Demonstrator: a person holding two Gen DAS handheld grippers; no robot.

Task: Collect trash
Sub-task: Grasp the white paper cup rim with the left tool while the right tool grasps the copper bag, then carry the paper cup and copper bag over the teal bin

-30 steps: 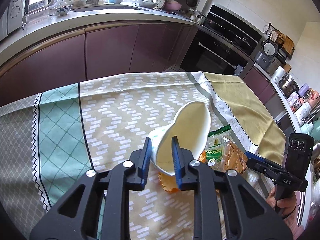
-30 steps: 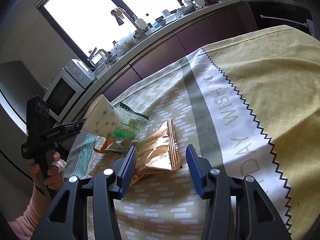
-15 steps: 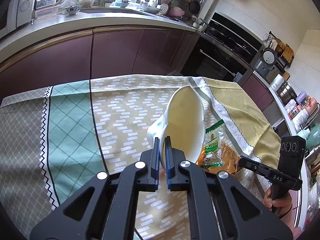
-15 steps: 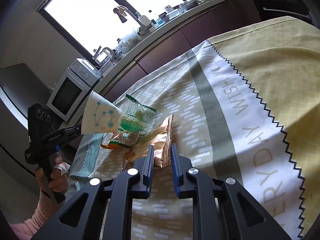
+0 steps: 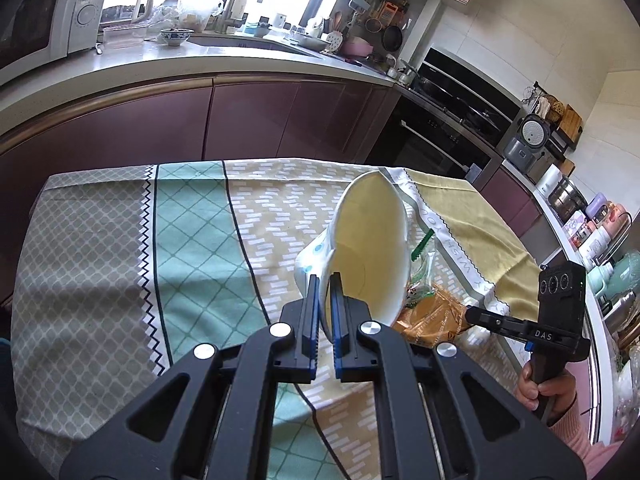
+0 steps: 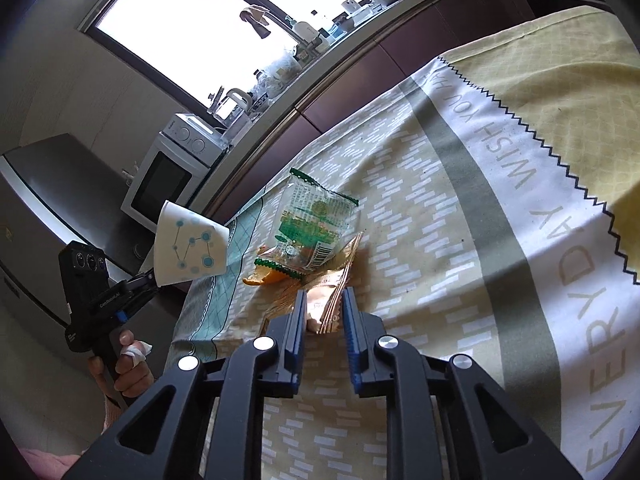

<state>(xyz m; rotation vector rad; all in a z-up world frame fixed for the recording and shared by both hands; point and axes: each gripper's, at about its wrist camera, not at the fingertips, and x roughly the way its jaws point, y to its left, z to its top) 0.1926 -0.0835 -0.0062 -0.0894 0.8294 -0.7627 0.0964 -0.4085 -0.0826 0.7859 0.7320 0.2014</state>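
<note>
So: white paper cup with a blue dot-and-line print (image 5: 370, 248) is pinched by its rim in the left hand-held gripper (image 5: 325, 292), clear of the counter's patterned tablecloth (image 5: 192, 240), probably to take the loose trash. Right hand-held gripper (image 6: 324, 312) has the shiny copper foil wrapper (image 6: 328, 300) between narrow, opening jaws (regrip, I'd guess). Clear green-printed snack bag (image 6: 312, 228) and orange peel (image 6: 264, 276) lie just behind.
</note>
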